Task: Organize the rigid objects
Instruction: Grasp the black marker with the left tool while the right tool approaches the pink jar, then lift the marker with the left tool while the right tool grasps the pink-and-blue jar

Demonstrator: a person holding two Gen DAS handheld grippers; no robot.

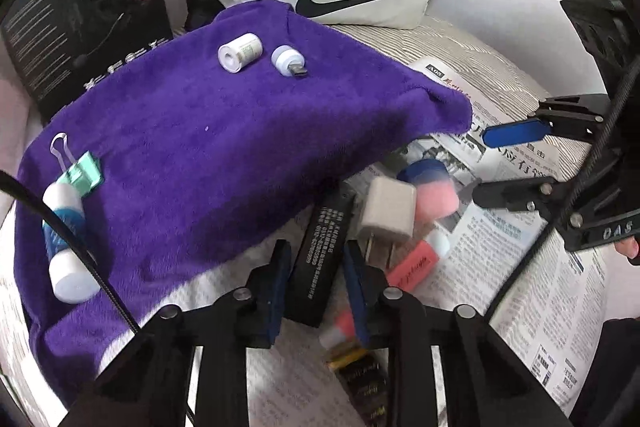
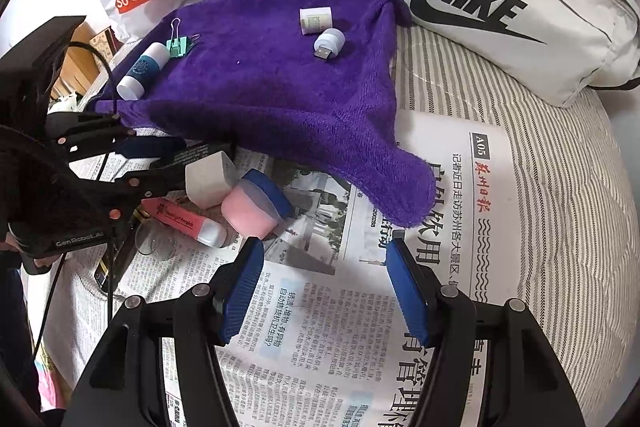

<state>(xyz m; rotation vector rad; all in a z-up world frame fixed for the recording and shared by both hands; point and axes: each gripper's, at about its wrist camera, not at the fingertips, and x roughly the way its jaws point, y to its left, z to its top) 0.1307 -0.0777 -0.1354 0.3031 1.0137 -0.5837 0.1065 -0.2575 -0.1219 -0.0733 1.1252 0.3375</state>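
my left gripper (image 1: 316,267) looks narrowed onto the black box (image 1: 320,251) just below the purple towel (image 1: 208,147), seemingly to lift it there, while my right gripper (image 2: 324,283) hangs half-open, empty.

Purple towel (image 2: 272,95) on newspaper (image 2: 340,307), right gripper (image 2: 324,259) jaws apart over print, white charger (image 2: 208,179) at left.

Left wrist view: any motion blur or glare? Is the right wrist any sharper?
Left wrist view: soft smear on the pink highlighter and white charger plug near the left gripper; purple towel sharper, no strong glare. Right wrist view: crisp, newspaper print legible, light even; heavy fisheye bending and dark corners in both.
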